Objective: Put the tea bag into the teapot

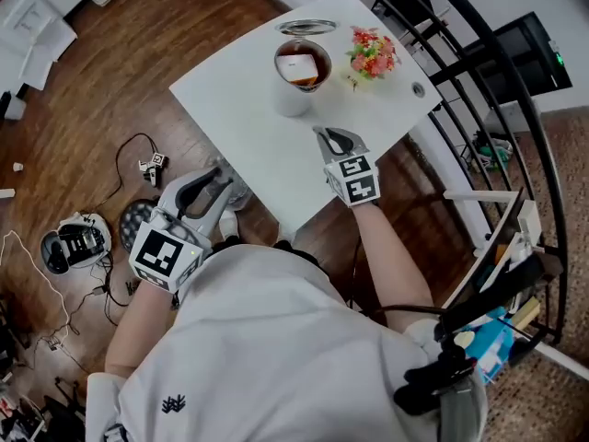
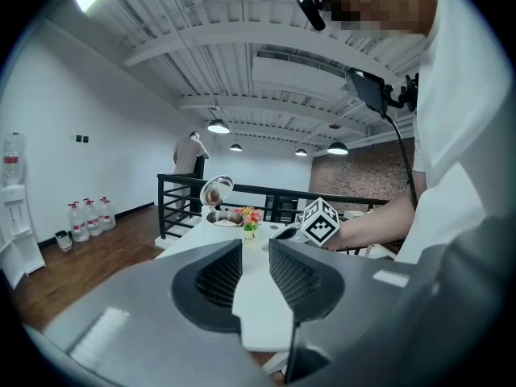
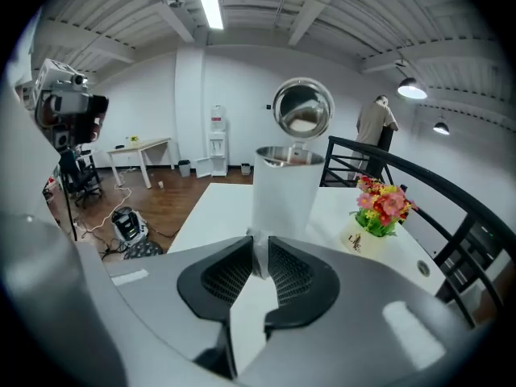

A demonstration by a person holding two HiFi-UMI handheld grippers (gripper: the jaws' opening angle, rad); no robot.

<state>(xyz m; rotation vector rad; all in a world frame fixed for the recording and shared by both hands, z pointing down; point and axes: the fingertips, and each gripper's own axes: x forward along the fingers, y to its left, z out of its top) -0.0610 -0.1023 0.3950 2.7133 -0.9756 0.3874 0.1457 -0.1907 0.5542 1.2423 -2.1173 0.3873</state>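
Note:
A white teapot (image 1: 299,72) stands at the table's far side with its round lid (image 1: 306,28) tipped open; brown liquid and a pale square piece show inside. My right gripper (image 1: 333,139) hovers above the white table (image 1: 248,127), just short of the pot. In the right gripper view the teapot (image 3: 286,192) rises straight ahead, and the right gripper (image 3: 260,252) is shut on a thin pale strip, seemingly the tea bag (image 3: 259,258). My left gripper (image 1: 207,187) hangs off the table's near left corner, open; the left gripper (image 2: 254,268) has nothing between its fingers.
A small pot of red and pink flowers (image 1: 371,53) sits right of the teapot. A black railing (image 1: 479,81) runs along the table's right side. Cables and devices (image 1: 74,242) lie on the wooden floor at left. A person (image 2: 191,156) stands far off.

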